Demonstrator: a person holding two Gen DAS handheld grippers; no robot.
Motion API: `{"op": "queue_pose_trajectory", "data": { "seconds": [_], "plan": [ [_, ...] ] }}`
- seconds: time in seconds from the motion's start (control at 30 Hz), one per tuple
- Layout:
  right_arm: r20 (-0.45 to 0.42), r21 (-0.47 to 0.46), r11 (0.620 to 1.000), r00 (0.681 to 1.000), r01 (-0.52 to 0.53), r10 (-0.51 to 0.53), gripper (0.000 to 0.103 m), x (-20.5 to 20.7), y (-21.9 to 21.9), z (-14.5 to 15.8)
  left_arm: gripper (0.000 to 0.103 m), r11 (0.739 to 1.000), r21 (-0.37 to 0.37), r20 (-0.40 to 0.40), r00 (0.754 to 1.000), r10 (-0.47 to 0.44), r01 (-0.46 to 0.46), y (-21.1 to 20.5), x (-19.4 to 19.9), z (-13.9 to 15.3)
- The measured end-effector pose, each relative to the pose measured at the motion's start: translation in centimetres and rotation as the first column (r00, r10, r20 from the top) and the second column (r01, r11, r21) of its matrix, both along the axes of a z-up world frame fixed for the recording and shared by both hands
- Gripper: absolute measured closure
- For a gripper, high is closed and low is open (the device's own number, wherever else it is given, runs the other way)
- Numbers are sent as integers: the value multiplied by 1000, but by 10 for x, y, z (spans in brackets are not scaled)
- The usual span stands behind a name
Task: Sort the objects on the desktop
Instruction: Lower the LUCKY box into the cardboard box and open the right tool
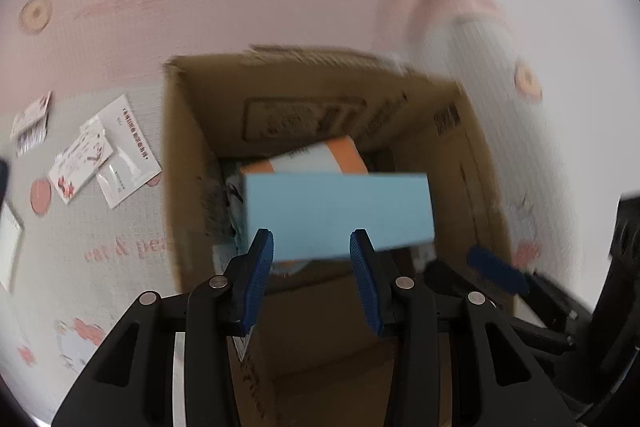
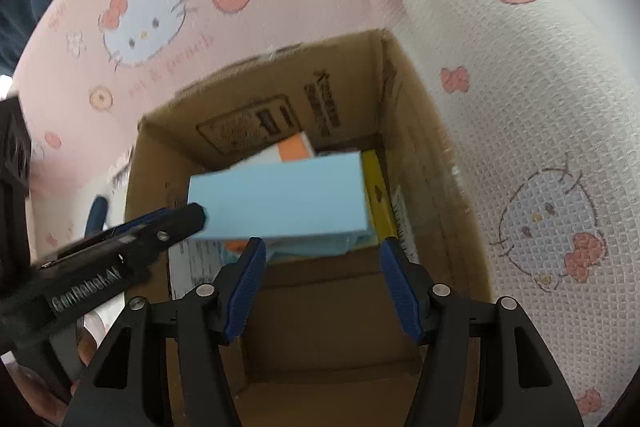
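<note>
An open cardboard box (image 1: 192, 163) (image 2: 408, 115) stands on a pink and grey Hello Kitty cloth. A light blue box (image 1: 340, 211) (image 2: 280, 199) lies at the top of its opening, over an orange and white box (image 1: 320, 157) (image 2: 294, 149) and a yellow item (image 2: 378, 199). My left gripper (image 1: 312, 247) is open just above the box's near edge, fingers apart, touching nothing; it also shows in the right wrist view (image 2: 176, 223). My right gripper (image 2: 322, 251) is open over the same edge, empty; one of its fingers (image 1: 496, 269) shows in the left wrist view.
Several white packets and cards (image 1: 116, 151) lie on the cloth left of the box. A small card (image 1: 30, 125) lies farther left. A rolled cushion (image 2: 520, 107) in the same cloth rises right of the box.
</note>
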State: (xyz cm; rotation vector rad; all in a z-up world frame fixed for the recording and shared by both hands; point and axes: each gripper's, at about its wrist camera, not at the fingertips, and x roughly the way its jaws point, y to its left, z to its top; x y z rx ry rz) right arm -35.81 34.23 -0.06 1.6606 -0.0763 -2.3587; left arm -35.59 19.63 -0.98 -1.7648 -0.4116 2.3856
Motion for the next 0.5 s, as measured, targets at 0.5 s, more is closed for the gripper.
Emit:
{"op": "queue_pose_trajectory", "data": {
  "seconds": [0.5],
  "plan": [
    [129, -12, 1000, 992, 19, -17, 86, -25, 0, -56, 91, 999, 33, 144, 989, -22, 18, 15, -4, -38]
  ]
}}
